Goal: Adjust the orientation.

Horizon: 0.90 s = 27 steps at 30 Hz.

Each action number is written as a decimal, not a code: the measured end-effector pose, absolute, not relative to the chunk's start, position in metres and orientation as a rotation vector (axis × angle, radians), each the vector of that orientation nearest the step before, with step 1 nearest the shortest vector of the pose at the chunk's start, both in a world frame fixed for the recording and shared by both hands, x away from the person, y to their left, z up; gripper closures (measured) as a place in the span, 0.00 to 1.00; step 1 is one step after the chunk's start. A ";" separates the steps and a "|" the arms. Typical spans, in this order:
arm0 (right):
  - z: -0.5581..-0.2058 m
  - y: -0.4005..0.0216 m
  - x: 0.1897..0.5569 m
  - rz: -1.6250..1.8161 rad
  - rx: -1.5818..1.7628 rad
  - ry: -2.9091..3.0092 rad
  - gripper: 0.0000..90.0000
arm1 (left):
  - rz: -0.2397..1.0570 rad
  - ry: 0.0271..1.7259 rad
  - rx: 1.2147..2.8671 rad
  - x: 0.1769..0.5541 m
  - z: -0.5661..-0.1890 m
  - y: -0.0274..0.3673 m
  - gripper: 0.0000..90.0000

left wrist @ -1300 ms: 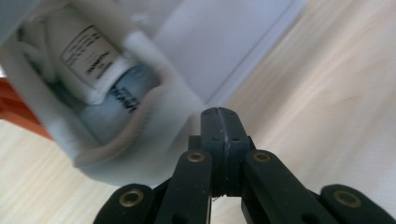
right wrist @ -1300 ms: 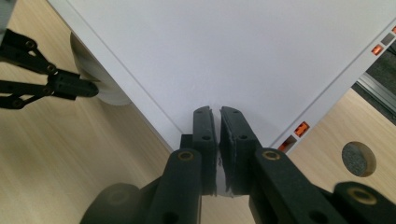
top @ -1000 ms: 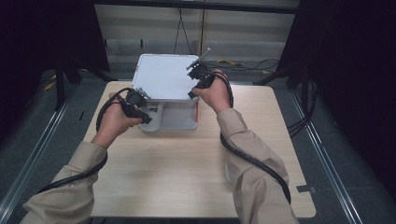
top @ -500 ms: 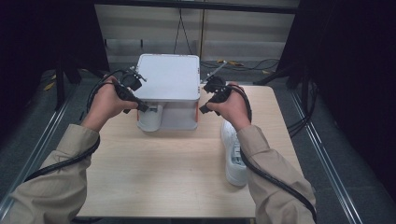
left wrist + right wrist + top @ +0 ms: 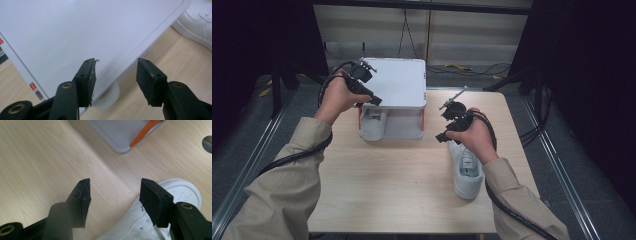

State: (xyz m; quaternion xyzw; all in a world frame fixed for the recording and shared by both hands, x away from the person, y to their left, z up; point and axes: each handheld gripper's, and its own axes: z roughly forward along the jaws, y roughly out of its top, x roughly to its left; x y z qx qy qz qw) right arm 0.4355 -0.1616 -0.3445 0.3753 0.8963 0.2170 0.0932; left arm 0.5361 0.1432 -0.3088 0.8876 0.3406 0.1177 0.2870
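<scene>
Both grippers spread empty: shoes being stowed in a white box

The right gripper (image 5: 443, 121), its jaws just opened further with nothing between them, is best lowered squarely over the white leather sneaker (image 5: 467, 172) on the pale wooden surface (image 5: 392, 190), which lies at 5 o'clock just beside it, and closed on the shoe's sides. The left gripper (image 5: 371, 86), jaws likewise just opened further and empty, is held above the white plastic shoe box (image 5: 399, 82), where a second white sneaker (image 5: 373, 125) is seen at 6 o'clock.
</scene>
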 end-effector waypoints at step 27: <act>-0.356 -0.182 0.399 0.560 1.226 2.708 0.51 | 0.341 1.020 2.290 0.542 -0.329 0.133 1.00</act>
